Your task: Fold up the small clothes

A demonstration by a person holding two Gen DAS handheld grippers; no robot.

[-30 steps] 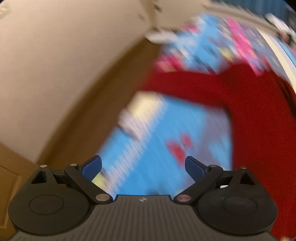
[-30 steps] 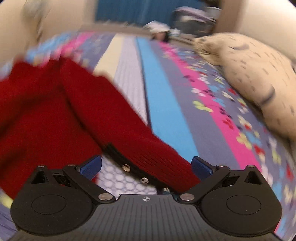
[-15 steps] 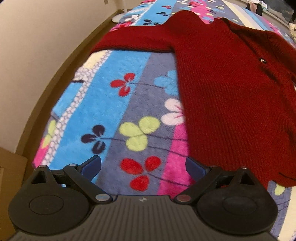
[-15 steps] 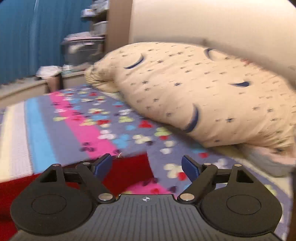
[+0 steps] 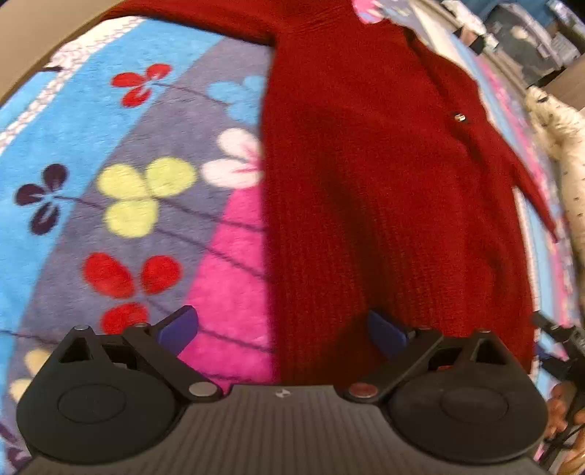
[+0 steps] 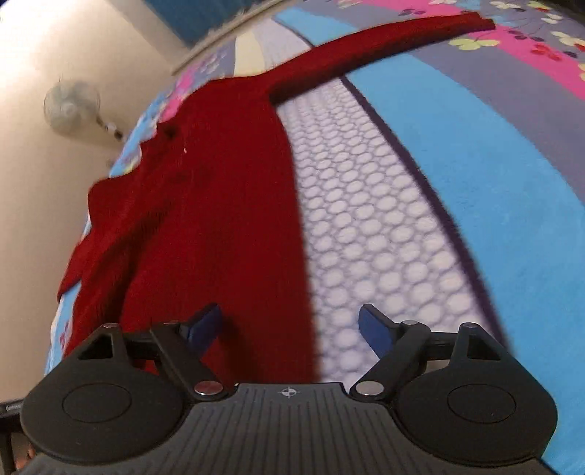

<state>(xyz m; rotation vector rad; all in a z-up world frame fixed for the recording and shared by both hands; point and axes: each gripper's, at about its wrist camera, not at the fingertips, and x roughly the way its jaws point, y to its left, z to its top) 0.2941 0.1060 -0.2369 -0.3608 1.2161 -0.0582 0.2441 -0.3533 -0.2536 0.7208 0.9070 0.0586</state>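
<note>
A red knitted cardigan [image 5: 384, 190] lies spread flat on a flowered, striped blanket [image 5: 139, 153]. In the left wrist view its left side edge runs between the fingers of my open, empty left gripper [image 5: 283, 330], close above the hem. In the right wrist view the cardigan [image 6: 219, 204] shows its other side, one sleeve [image 6: 384, 47] stretched out to the far right. My right gripper [image 6: 290, 327] is open and empty, straddling the garment's right edge over the blanket [image 6: 457, 190].
A cream patterned pillow [image 5: 563, 153] lies at the right edge of the bed. A wall with a standing fan [image 6: 71, 106] is on the left in the right wrist view. Storage clutter [image 5: 530, 33] stands beyond the bed.
Both grippers have swung round and dropped close to the cardigan's hem, the left at its left edge, the right turning from the pillow to its right edge. Both stayed open.
</note>
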